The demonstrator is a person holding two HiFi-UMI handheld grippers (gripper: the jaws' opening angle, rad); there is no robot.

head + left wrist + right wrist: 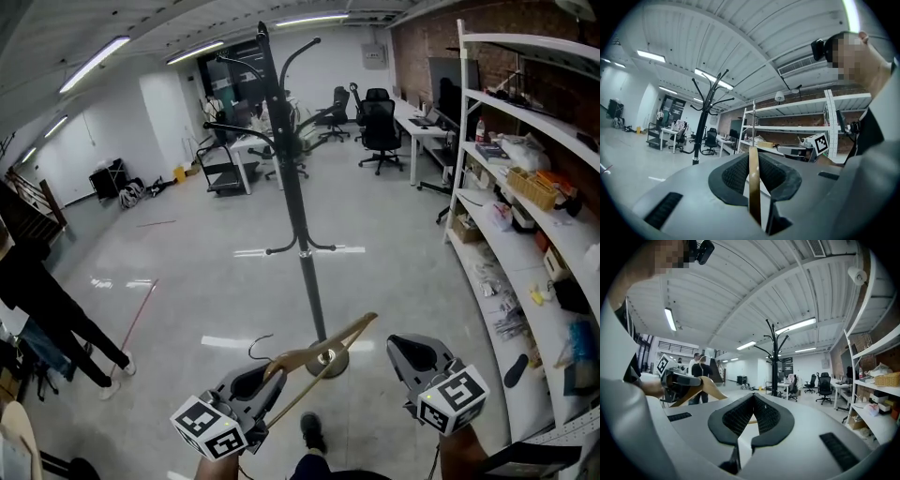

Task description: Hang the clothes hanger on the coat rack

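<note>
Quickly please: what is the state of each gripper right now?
Left gripper: closed on the wooden hanger.
Right gripper: closed, with nothing between its jaws.

Coat rack (292,187) is black throughout and stands on a pale grey glossy floor (187,272) streaked with white light reflections. The hanger (319,361) is light tan wood with a dark wire hook. Left gripper (272,375) and right gripper (405,345) are mid-grey with black cross-hatched pads (738,417), each bearing a white marker cube (208,427) printed with black square patterns. Shelving (525,103) is white against a red-brown brick wall (422,42), the office chairs (380,122) are black, and a person (42,300) at the left edge wears black.
</note>
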